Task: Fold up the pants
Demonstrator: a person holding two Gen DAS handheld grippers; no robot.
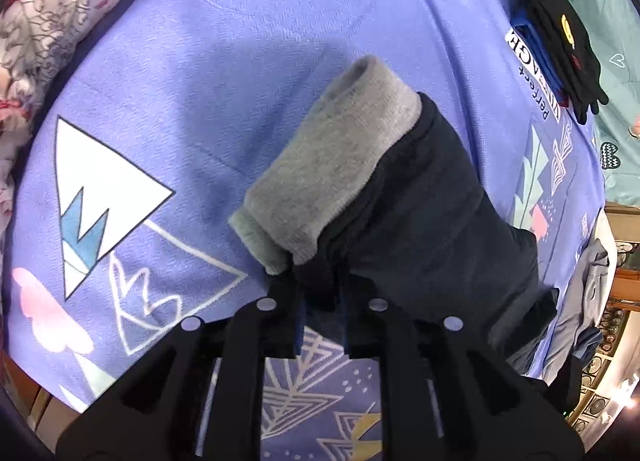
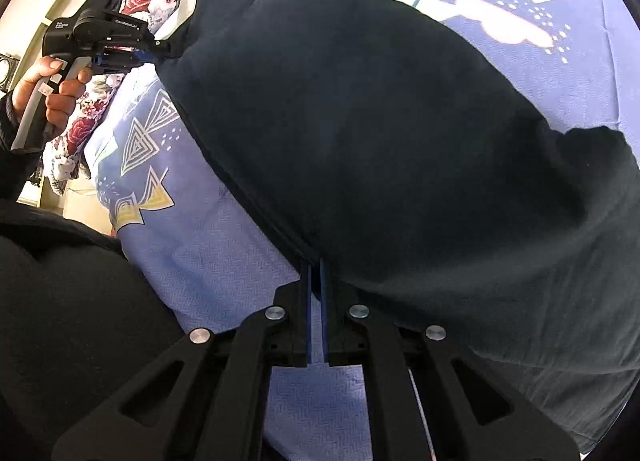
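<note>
At far left of the right wrist view, a hand (image 2: 44,89) holds the left gripper (image 2: 170,48), its fingers clamped on one corner of the pants (image 2: 380,133). Lower centre of the same view: right gripper (image 2: 318,261), fingers pressed together on the dark edge nearest the lens. Two-corner hold likely keeps the cloth taut over the blue bedsheet (image 2: 208,261) for a fold. Left wrist view, centre: grey cuff (image 1: 320,165) hangs past the pinched dark fabric. Upper right: black clothes (image 1: 560,41) stacked well apart, probably done already.
</note>
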